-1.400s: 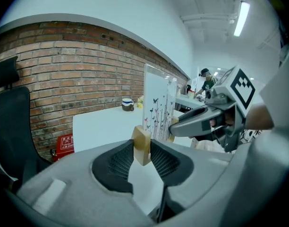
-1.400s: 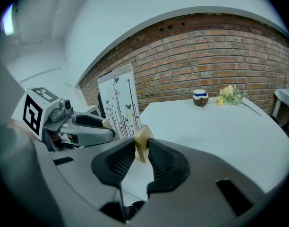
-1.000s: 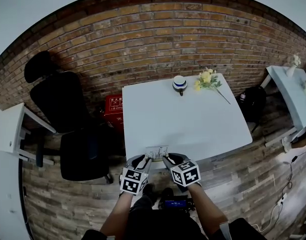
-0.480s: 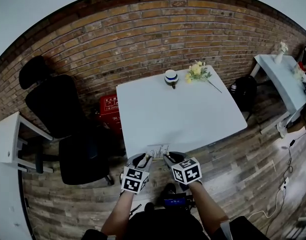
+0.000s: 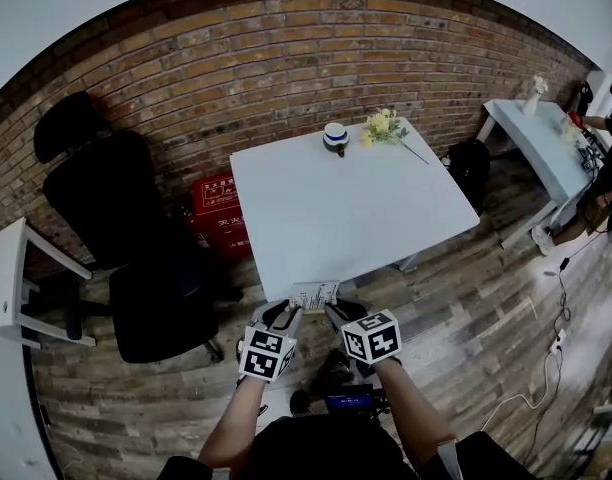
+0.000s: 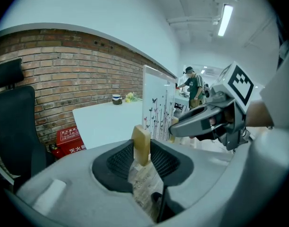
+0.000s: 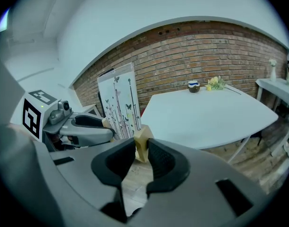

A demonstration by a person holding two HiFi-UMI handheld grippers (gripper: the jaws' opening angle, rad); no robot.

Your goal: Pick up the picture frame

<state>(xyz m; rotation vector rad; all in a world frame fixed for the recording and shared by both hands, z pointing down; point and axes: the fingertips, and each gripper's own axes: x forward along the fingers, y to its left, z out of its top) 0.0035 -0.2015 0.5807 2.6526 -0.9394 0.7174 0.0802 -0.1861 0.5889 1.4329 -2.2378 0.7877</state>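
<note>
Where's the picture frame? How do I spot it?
Find the big white table by the brick wall. At its near edge, the left gripper and right gripper hold the picture frame. It alone is a flat white panel with butterflies, unlike the cup and flowers.

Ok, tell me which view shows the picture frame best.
The right gripper view: the picture frame turns its printed face toward that camera. The left gripper view shows it narrower, at an angle; the head view, only small.

Counts: left hand-held gripper [image 5: 284, 315] + right hand-held gripper [image 5: 336, 314] = 2; picture frame [image 5: 314, 295] x1; cup [image 5: 334, 136] x1; flower bunch [image 5: 381, 126] x1; office chair [image 5: 106, 198] x1; red box [image 5: 214, 208] x1.
</note>
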